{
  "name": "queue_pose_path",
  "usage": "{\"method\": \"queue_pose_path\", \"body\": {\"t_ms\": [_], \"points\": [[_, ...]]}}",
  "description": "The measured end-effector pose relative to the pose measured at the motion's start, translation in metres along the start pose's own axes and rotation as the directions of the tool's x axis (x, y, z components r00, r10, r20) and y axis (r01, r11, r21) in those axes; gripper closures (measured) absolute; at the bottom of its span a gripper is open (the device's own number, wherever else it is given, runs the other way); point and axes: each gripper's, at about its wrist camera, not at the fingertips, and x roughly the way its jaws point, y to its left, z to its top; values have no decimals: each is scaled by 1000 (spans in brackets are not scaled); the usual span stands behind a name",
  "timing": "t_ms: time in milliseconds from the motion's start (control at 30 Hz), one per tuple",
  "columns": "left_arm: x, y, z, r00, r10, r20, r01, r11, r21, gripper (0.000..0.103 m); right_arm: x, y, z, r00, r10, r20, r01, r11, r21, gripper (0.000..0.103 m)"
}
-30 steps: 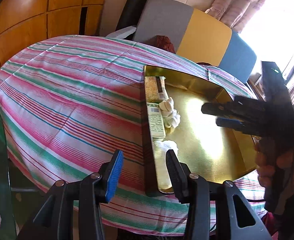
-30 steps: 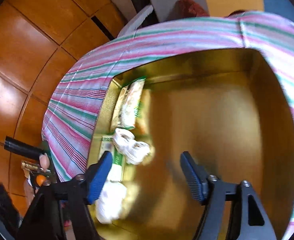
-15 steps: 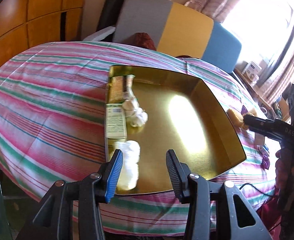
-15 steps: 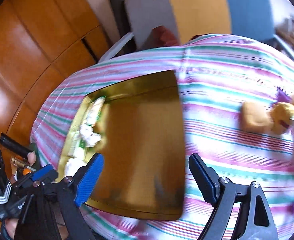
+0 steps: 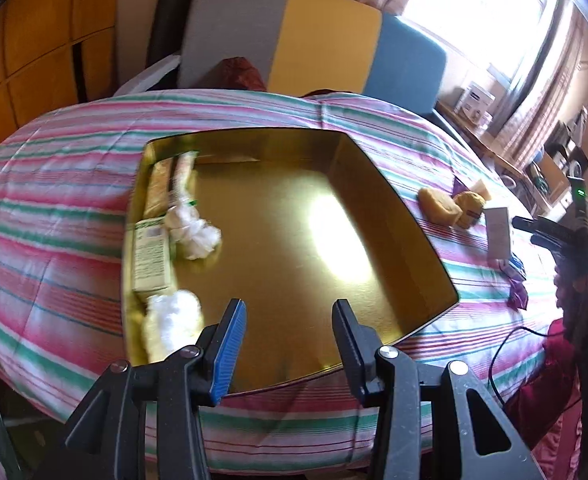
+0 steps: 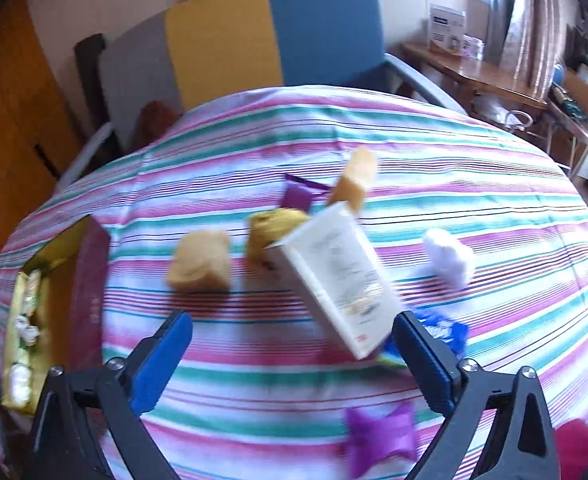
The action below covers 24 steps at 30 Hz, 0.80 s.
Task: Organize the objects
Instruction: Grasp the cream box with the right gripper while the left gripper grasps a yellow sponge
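1. The gold tray (image 5: 393,216) sits on the striped cloth (image 5: 54,208) of the desk, with items lined along its left wall: two long packets at the far end (image 5: 170,184), a green-and-white box (image 5: 152,256), and white wrapped bundles (image 5: 194,232) beside them.
2. My left gripper (image 5: 290,340) hovers over the tray's near edge, its jaws partly apart with nothing between them.
3. My right gripper (image 6: 294,360) hangs over the loose items to the right of the tray; its jaws are opening, nearly at their widest, and nothing is clamped.
4. Ahead of it lie a white carton (image 6: 337,276), a tan block (image 6: 200,266), a yellow round lump (image 6: 274,228), another tan block (image 6: 353,180) standing further back, a white puff (image 6: 449,258) and purple wrappers (image 6: 377,436).
5. The carton's near end lies between my right gripper's fingers, close to the right pad (image 6: 425,364); blur hides whether they touch.
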Motion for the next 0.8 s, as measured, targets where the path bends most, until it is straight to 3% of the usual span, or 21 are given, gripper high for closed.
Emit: {"method": "queue_pose_path", "body": {"t_ms": [167, 400, 500, 533, 700, 800], "points": [[6, -27, 11, 1000, -21, -14, 22, 998, 64, 58, 23, -24, 11, 1000, -11, -29, 11, 1000, -18, 1], [20, -73, 23, 997, -63, -46, 69, 986, 154, 58, 47, -19, 21, 1000, 10, -20, -12, 994, -108, 1], [27, -96, 30, 994, -93, -56, 102, 976, 192, 58, 53, -14, 17, 999, -26, -31, 21, 986, -163, 46], [29, -102, 32, 993, -103, -61, 113, 973, 200, 58, 50, -14, 17, 1000, -26, -18, 22, 986, -165, 50], [43, -144, 46, 983, -164, -87, 181, 951, 249, 58, 33, -20, 19, 999, 26, 22, -23, 991, -135, 51], [57, -171, 57, 977, -184, -112, 208, 938, 278, 58, 30, -26, 18, 1000, -8, 17, 10, 995, -97, 51]]}}
